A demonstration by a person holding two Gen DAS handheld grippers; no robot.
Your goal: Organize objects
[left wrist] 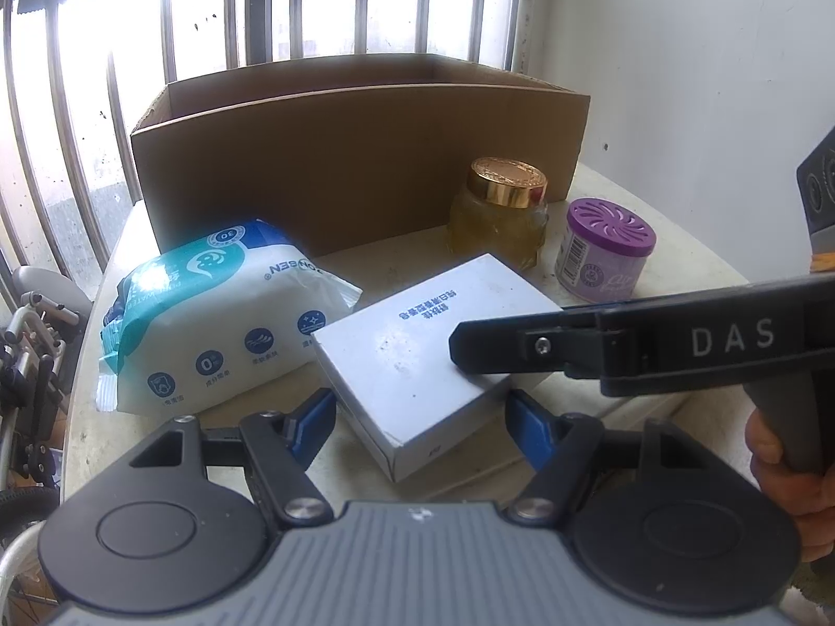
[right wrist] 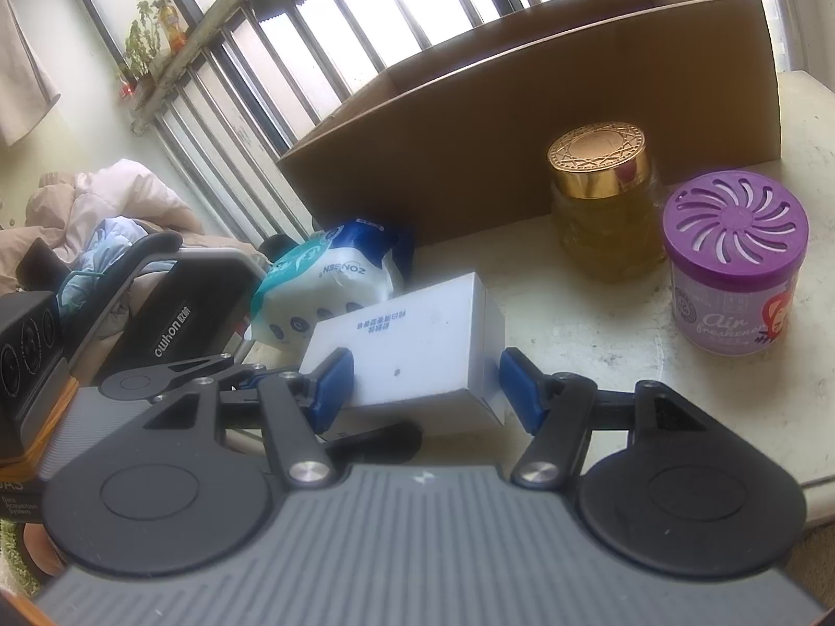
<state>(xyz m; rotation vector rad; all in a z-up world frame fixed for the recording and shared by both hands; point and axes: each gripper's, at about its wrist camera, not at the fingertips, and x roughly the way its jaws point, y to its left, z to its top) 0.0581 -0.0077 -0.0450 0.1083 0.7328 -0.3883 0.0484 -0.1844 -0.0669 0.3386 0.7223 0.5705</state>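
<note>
A white flat box (left wrist: 412, 360) lies on the table, also in the right wrist view (right wrist: 417, 349). My left gripper (left wrist: 422, 422) is open, its blue pads on either side of the box's near corner. My right gripper (right wrist: 425, 386) is open around the same box; in the left wrist view its black finger (left wrist: 522, 347) reaches over the box from the right. A wet-wipes pack (left wrist: 219, 313) lies left of the box. A gold-lidded glass jar (left wrist: 501, 214) and a purple air freshener can (left wrist: 605, 245) stand behind it. An open cardboard box (left wrist: 360, 156) stands at the back.
The table (left wrist: 678, 271) is round and pale, with its edge close on the left and front. A barred window (left wrist: 292, 5) is behind the cardboard box. A wheelchair frame (left wrist: 31, 365) stands left of the table. Clothes (right wrist: 104, 208) are piled at the left.
</note>
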